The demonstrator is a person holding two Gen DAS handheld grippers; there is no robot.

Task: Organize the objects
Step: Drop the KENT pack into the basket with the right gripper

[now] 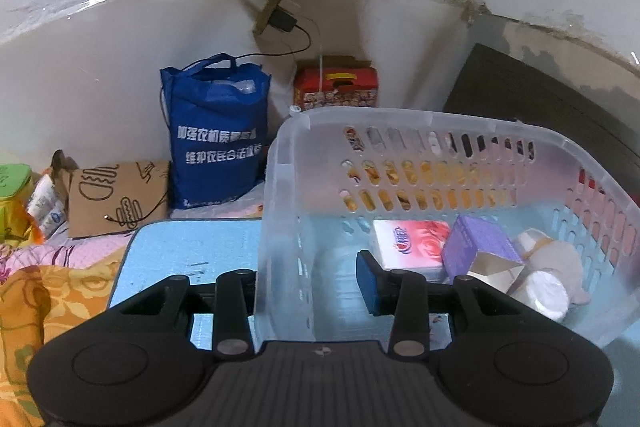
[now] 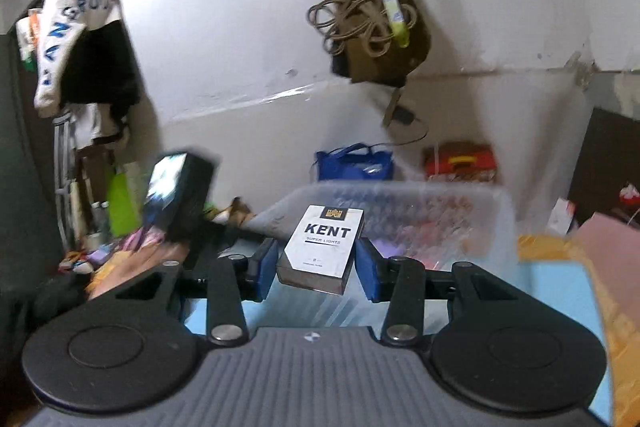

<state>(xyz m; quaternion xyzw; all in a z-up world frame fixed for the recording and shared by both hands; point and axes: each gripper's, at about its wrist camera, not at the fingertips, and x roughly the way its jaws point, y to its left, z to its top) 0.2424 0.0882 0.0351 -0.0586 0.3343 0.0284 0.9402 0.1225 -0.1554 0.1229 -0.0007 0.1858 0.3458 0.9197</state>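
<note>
The right gripper (image 2: pixel 316 265) pinches a white Kent cigarette pack (image 2: pixel 322 247) between its blue pads (image 2: pixel 266 267), held clear of the blue mat (image 2: pixel 560 291), facing the translucent basket (image 2: pixel 400 205), presumably for deposit there. The left gripper (image 1: pixel 308 281) straddles the basket's near corner wall (image 1: pixel 280 247), one pad inside and one outside; it appears clamped on the wall, likely steadying the basket (image 1: pixel 400 123). Inside, toward the far right corner, lie a red tissue pack (image 1: pixel 412 241), a purple box (image 1: pixel 476 247) and a pale plush toy (image 1: pixel 552 275). The basket sits at the mat's (image 1: pixel 180 251) far edge.
</note>
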